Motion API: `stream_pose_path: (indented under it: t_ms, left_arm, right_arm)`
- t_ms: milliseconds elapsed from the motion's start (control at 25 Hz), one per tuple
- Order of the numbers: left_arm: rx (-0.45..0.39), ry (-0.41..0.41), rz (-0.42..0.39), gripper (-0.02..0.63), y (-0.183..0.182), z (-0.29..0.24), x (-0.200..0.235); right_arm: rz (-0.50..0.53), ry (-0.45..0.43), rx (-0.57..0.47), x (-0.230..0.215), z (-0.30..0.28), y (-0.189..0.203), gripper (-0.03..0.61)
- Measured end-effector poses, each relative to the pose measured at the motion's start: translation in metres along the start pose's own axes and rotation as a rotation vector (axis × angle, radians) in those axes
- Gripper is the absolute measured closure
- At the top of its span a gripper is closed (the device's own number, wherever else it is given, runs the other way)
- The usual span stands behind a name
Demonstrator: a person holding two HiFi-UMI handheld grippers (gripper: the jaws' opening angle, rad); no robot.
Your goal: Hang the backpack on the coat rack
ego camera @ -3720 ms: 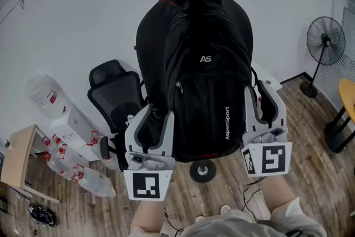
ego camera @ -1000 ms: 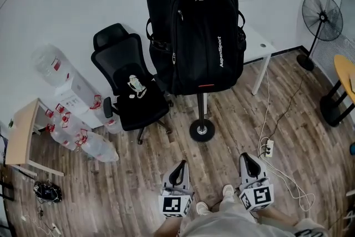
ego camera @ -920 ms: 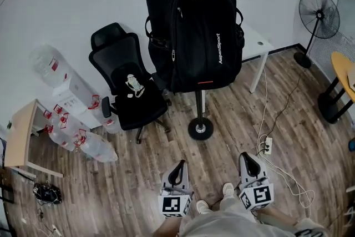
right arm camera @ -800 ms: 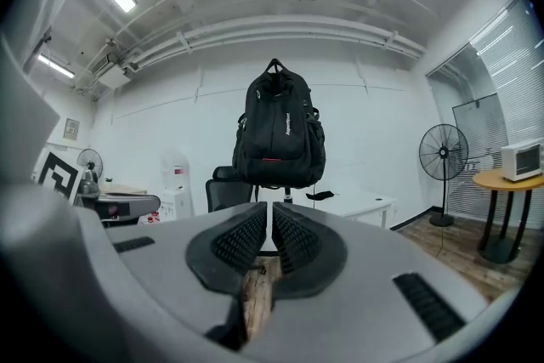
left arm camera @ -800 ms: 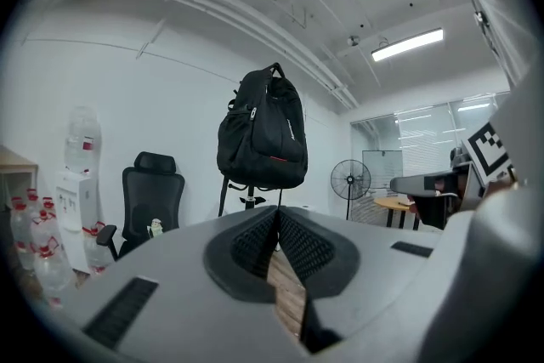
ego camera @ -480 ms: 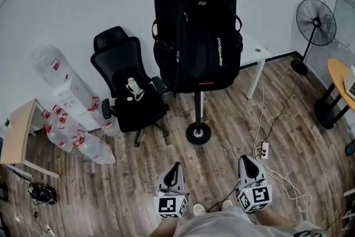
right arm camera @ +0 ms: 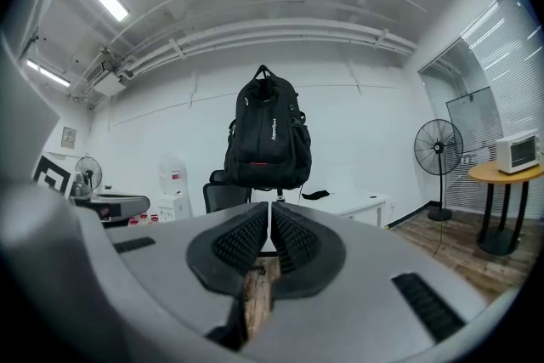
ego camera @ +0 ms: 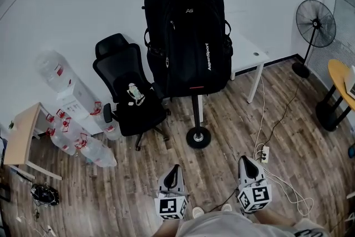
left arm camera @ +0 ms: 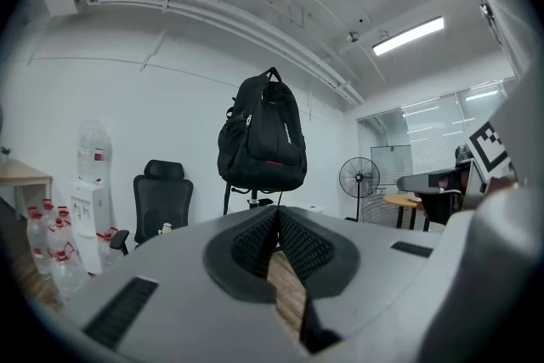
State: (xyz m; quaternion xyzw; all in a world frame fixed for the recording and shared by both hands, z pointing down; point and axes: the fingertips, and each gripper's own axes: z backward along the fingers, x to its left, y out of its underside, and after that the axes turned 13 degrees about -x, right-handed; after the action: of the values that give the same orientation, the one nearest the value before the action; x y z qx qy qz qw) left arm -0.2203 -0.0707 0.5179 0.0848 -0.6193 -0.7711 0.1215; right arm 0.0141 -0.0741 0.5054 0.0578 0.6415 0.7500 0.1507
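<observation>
Mostly hidden behind backpack [ego camera: 186,36]: coat rack [ego camera: 198,137] pole; left claw [ego camera: 175,167], right claw [ego camera: 247,160] both closed, empty.

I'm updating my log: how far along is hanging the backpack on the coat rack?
Done: the backpack hangs on the coat rack, clear of the floor. In hand: nothing; left tongs and right tongs are shut, empty, well short of the rack. Left: nothing.

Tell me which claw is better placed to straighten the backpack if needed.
Left, marginally. Both claws are shut, empty and far from the hanging backpack, but the left claw sits more in line with the coat rack; the right claw is off to the side.
</observation>
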Motion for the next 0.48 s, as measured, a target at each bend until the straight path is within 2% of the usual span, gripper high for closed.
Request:
stream_pose_path:
  t_ms: [200, 480]
  left_arm:
    - [0.006, -0.002, -0.017, 0.604, -0.001, 0.001, -0.016]
    - [-0.004, -0.011, -0.032, 0.604, -0.007, 0.004, -0.027]
  right_arm:
    - [-0.052, 0.025, 0.033, -0.018, 0.007, 0.005, 0.565]
    - [-0.058, 0.013, 0.049, -0.026, 0.019, 0.007, 0.565]
